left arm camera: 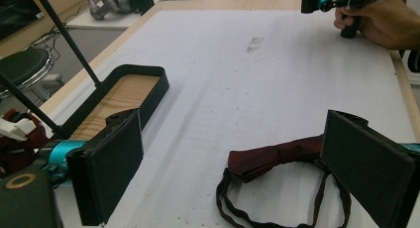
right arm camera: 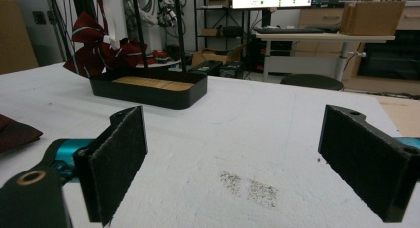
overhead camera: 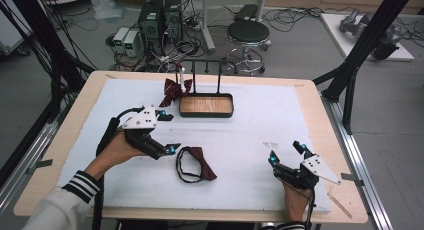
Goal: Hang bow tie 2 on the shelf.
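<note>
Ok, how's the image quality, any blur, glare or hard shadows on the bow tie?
High view: even light, soft shadows, no glare on the bow tie, though small detail is soft. Left gripper view: the bow tie is fairly sharp, while the left gripper fingers close to the lens look soft. Right gripper view: the tray is clear, the background screen bright.

Left gripper jaws spread wide, nothing between them, held low and angled down-right; left hand wraps the grip from behind, striped cuff on the forearm. Right gripper also wide open, empty, pointing up-left, low near the front edge; right hand grips it from below.
</note>
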A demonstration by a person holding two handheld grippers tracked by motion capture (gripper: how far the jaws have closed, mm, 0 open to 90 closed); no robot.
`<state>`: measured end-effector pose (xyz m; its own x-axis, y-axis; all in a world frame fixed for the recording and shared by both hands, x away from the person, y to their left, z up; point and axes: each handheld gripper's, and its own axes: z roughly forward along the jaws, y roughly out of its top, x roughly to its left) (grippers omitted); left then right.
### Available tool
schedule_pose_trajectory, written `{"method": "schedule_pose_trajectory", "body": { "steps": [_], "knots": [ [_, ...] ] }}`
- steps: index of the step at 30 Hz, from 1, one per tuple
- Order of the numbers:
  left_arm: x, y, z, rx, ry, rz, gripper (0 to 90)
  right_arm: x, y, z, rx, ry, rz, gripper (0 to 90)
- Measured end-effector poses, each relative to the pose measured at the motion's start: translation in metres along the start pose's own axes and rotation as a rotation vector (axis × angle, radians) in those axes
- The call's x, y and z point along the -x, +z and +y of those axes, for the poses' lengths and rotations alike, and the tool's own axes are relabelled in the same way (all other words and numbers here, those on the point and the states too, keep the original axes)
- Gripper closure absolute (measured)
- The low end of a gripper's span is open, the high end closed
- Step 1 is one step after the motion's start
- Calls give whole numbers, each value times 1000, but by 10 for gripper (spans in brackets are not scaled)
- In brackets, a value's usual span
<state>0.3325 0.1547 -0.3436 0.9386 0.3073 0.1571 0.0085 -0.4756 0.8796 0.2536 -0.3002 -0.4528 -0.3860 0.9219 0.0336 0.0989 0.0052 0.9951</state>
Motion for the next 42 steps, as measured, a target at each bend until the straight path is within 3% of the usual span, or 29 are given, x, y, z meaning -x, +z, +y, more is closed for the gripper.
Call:
{"method": "schedule_pose_trajectory", "body": {
  "steps": [6,17,34,42],
  "knots": [
    [0,16,1,-46,21,-23,119,0,0,0,4,-4,-1,105],
    [-1,45,-8,-152,66,-113,144,1,0,0,4,-4,0,105],
    [-3,69,-20,-247,45,-166,168,1,0,0,6,-4,-1,105],
    [-2,79,-29,-289,45,-197,219,1,0,0,6,-3,1,105]
  ]
}}
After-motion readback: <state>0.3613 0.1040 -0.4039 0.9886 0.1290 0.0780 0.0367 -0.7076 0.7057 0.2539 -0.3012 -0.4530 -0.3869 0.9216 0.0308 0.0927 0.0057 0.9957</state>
